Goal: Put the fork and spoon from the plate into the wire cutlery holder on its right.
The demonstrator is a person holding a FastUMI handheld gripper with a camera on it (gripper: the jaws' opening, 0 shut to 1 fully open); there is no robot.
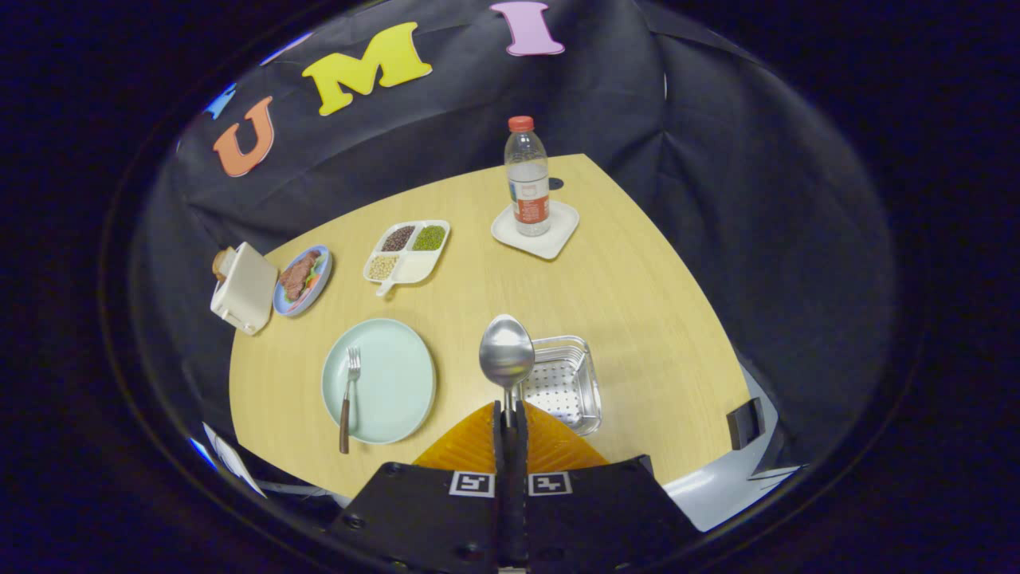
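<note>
Steel, polished: one metal spoon, neck clamped between the closed tongs, bowl raised above the pale wooden counter.
Wire cutlery holder: at 2 o'clock of the tongs, just beside the spoon.
Wooden-handled fork: lies on the round pale-green plate, at 9 o'clock.
Step, judged: spoon in carriage. Next calls for shifting right over the holder, lowering, releasing.

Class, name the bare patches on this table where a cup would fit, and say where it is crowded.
Bare wood lies between the bottle's coaster and the wire holder, and beyond the holder. The far side is crowded: toaster, food plate, divided tray. The claw is shut on the spoon.
</note>
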